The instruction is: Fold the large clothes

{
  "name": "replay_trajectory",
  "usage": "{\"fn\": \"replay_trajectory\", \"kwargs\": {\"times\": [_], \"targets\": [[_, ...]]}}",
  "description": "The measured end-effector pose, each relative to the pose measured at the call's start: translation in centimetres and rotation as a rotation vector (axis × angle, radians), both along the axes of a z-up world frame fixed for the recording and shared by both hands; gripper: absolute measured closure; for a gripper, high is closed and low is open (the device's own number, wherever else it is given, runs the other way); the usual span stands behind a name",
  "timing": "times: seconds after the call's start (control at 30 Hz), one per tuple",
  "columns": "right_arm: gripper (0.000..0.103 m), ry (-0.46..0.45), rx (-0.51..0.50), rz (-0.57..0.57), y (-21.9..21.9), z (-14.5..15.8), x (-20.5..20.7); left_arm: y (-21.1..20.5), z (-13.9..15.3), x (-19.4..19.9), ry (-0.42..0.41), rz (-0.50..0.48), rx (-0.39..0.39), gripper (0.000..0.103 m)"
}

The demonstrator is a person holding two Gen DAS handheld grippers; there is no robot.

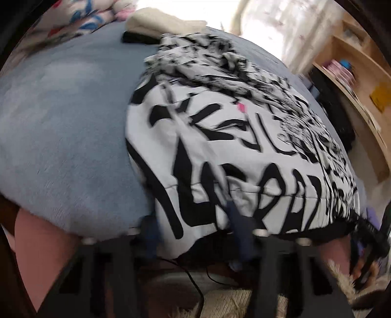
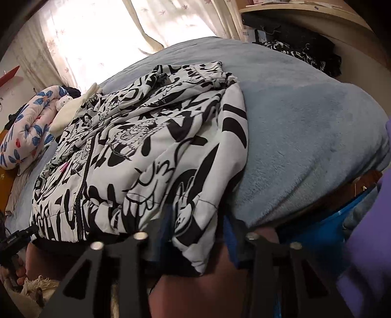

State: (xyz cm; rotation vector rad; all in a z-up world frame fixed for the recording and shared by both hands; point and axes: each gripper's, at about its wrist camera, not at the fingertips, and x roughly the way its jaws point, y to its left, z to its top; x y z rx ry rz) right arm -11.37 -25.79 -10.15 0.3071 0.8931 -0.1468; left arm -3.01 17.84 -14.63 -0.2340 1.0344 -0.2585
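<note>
Pinching the jacket point(image 2: 146, 151) hem in both my left gripper point(image 1: 195, 234) and right gripper point(image 2: 195, 234), its length runs away from me.

We see open blue blanket point(image 1: 61, 137) on the left of the printed jacket point(image 1: 220, 151) and more on its right, both free to pass over. At the far end a cream towel point(image 1: 156, 22), a floral quilt point(image 2: 27, 127) and a wooden shelf point(image 1: 354, 80) close us in.
</note>
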Motion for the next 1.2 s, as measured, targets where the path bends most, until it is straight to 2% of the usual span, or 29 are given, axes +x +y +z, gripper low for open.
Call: {"fn": "replay_trajectory", "kwargs": {"times": [0.03,0.1,0.17,0.37,0.57,0.73,1.0,1.2], "targets": [[0.077,-0.004,-0.022,0.004,0.4,0.4,0.0,-0.5,0.4,-0.1,-0.017,-0.007,0.027,0.073],[0.080,-0.030,-0.054,0.014,1.0,1.5,0.0,-1.3,1.4,-0.3,-0.049,-0.019,0.075,0.077],[0.082,-0.078,-0.049,0.020,1.2,3.4,-0.2,-1.6,2.3,-0.3,-0.070,-0.025,0.081,0.079],[0.082,-0.199,0.010,0.017,0.7,8.1,0.9,-1.0,6.7,0.4,-0.144,-0.004,-0.002,0.080],[0.085,-0.291,0.053,0.012,0.7,11.6,3.5,-1.5,11.1,2.4,-0.225,0.037,-0.029,0.080],[0.086,-0.336,0.069,0.010,0.2,13.2,5.7,-1.9,13.7,4.6,-0.270,0.073,-0.048,0.080],[0.086,-0.377,0.107,-0.001,-1.6,15.2,11.0,-2.4,16.7,10.4,-0.316,0.120,-0.080,0.080],[0.087,-0.389,0.118,-0.025,-3.6,16.5,18.1,-2.8,18.1,18.7,-0.326,0.136,-0.115,0.080]]}}
